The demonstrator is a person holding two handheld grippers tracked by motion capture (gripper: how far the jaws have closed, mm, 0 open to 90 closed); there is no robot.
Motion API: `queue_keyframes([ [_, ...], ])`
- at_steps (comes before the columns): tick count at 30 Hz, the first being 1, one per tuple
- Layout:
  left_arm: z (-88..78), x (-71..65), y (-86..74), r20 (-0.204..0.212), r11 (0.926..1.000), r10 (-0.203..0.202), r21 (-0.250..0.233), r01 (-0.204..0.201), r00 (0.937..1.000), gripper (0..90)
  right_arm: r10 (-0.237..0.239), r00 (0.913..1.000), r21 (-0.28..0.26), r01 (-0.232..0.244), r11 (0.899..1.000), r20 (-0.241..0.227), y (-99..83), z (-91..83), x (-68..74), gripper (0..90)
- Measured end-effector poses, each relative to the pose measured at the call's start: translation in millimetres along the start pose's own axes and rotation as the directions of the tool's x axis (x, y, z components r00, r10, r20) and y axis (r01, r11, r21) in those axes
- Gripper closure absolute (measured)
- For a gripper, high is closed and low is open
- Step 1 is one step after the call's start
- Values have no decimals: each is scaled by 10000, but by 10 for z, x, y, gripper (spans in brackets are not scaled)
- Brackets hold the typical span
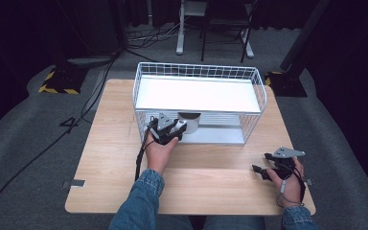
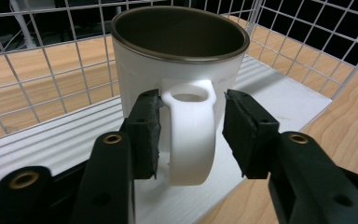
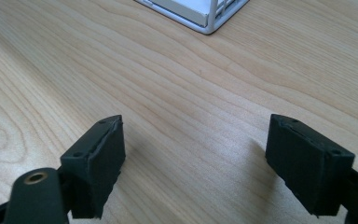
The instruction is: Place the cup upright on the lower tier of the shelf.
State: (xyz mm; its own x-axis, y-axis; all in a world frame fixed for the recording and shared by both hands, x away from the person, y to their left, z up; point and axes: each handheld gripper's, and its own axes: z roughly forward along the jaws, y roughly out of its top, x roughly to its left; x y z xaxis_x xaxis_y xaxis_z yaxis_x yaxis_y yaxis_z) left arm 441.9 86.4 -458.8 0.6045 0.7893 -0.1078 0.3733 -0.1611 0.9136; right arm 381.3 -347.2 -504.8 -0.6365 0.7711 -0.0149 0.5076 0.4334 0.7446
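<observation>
With the mug (image 2: 177, 79) standing on the rack's (image 1: 199, 71) lower shelf near its front edge, the left gripper (image 2: 191, 128), jaws apart astride the handle, should withdraw straight back without snagging it.

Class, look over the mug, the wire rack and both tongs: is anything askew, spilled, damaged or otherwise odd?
Nothing stands out. The white mug stands upright and empty on the lower shelf of the wire rack, its handle between the open left tongs. The right tongs rest open over bare table.
</observation>
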Motion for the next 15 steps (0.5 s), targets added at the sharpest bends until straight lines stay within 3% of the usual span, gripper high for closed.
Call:
queue_keyframes([
  [6,-20,3,5,-61,9999,-97,90,98,9999,463,-10,10000,2,10,10000,-3,0,-1,0,201],
  [10,-76,14,18,-16,9990,-455,-12,455,9990,416,-19,10000,0,19,10000,-62,0,0,0,204],
  [15,-178,21,16,-122,9987,-515,50,515,9986,358,-44,9999,27,45,10000,-130,10,9,0,201],
])
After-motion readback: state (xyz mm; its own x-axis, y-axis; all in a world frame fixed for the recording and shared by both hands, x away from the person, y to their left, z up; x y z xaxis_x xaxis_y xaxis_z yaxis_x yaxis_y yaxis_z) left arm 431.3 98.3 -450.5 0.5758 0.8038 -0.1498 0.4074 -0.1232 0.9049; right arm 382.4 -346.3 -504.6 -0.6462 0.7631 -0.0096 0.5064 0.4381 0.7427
